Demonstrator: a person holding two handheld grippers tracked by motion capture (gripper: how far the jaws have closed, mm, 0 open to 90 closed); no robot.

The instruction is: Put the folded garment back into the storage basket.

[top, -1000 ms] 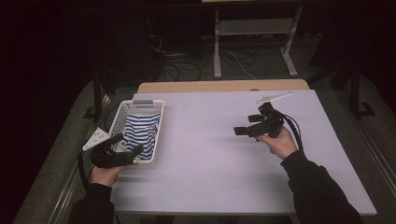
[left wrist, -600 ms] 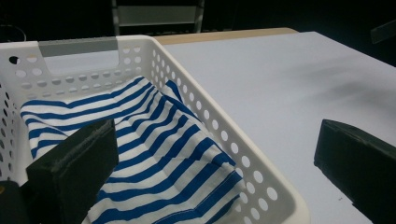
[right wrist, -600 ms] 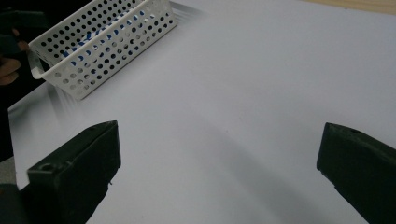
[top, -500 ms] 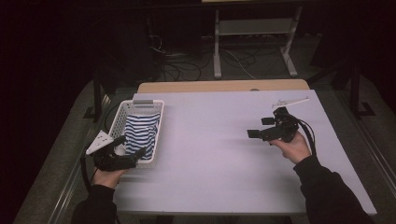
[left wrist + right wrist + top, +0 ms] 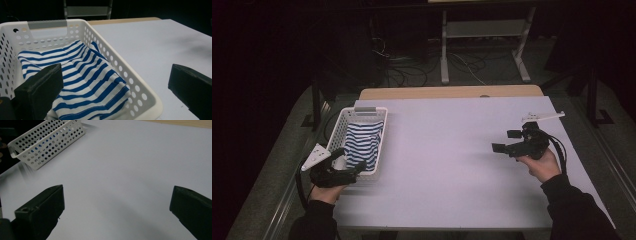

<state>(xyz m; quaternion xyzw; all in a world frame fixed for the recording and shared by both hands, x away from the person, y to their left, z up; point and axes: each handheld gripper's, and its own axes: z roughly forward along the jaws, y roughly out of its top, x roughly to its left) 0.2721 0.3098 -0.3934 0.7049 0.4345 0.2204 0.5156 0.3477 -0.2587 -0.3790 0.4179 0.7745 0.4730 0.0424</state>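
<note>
Left gripper (image 5: pixel 346 161) was at the near end of the white perforated basket (image 5: pixel 340 130), jaws wide apart, holding nothing; in the left gripper view one jaw sat over the inside of the basket, the other outside its wall over the table. Blue-and-white striped cloth (image 5: pixel 82 82) lay folded inside the basket, nothing touching it. Basket sat at the left edge of the pale table (image 5: pixel 447 165), its grey-taped handle (image 5: pixel 47 24) at the far end. My right gripper (image 5: pixel 507 141) was well apart from the basket, across the table near the opposite edge, held above the surface, jaws also wide and empty, pointing toward the basket, which showed far off in the right gripper view (image 5: pixel 47 141).
</note>
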